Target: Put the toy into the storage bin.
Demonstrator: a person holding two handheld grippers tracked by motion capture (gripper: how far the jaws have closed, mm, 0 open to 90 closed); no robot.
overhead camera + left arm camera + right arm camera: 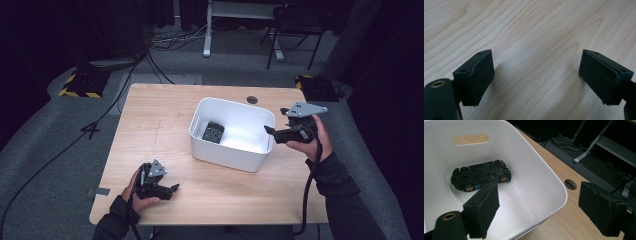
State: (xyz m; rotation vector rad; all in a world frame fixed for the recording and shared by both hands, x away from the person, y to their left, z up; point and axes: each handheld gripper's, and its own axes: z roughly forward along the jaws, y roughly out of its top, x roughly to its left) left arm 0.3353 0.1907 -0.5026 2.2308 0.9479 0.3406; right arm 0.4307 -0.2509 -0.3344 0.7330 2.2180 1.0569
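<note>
A white plastic bin (227, 152) stands at the middle of the wooden table (150, 125). Inside it a black toy car (213, 132) lies upside down, wheels up, near the bin's left wall; the right gripper view has the car (481, 175) on the bin's floor. My right gripper (267, 131) hovers at the bin's right rim, pointing left over it, open with nothing between its pads (484, 207). My left gripper (174, 188) rests low over the table's near left part, open, and only bare wood lies between its pads (477, 75).
A round cable hole (252, 99) sits in the table behind the bin. Beyond the table are cables on the grey floor, a white desk leg (206, 30) and a dark chair (295, 25). The table's near edge runs just below my left hand.
</note>
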